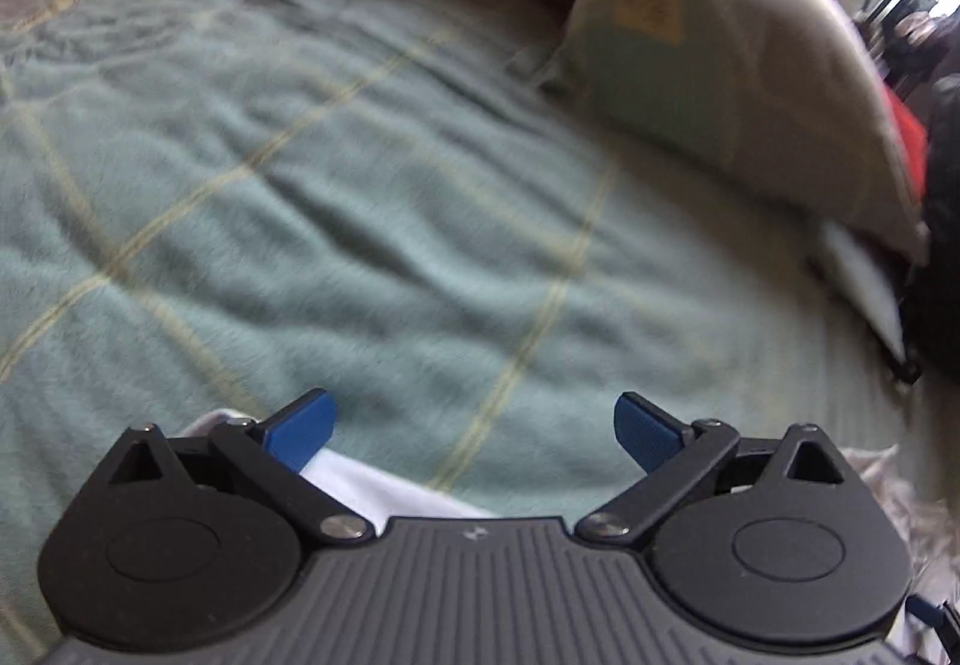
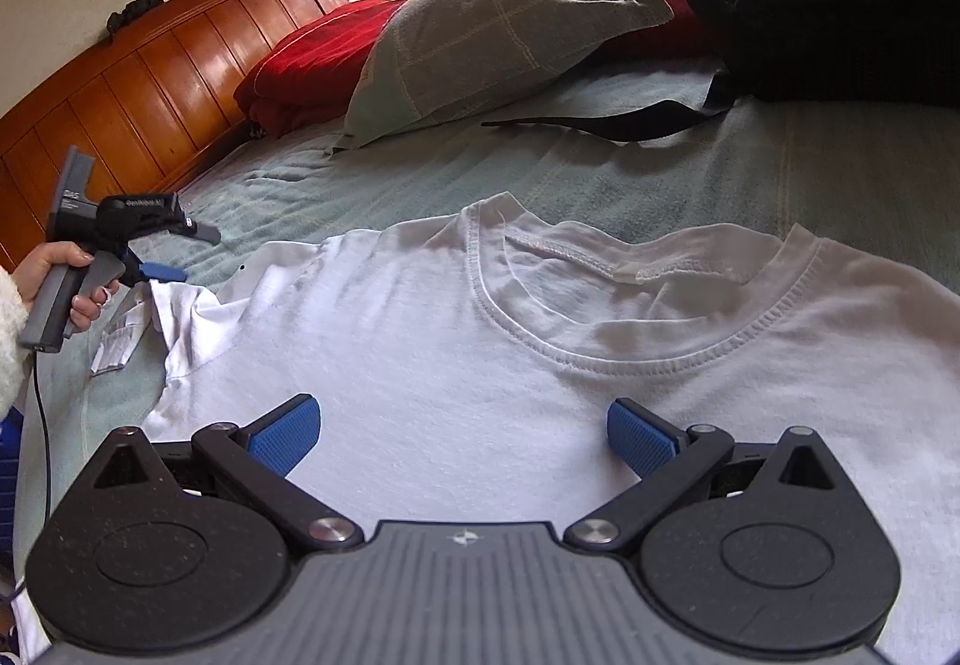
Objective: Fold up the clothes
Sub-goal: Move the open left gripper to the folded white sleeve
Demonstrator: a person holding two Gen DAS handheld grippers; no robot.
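The white T-shirt (image 2: pixel 480 353) lay flat on the green bedspread (image 1: pixel 312 173). The right tool (image 2: pixel 463 434) hovered released over its chest. The left tool (image 1: pixel 474 431), also released, gripped nothing

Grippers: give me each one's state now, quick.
Left gripper: open, holding nothing, over the green checked blanket.
Right gripper: open, holding nothing, above the white cotton T-shirt.

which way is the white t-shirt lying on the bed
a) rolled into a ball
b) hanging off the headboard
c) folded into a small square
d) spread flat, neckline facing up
d, the white t-shirt lies spread flat on the green blanket, its round collar open upward, ahead of the right gripper.
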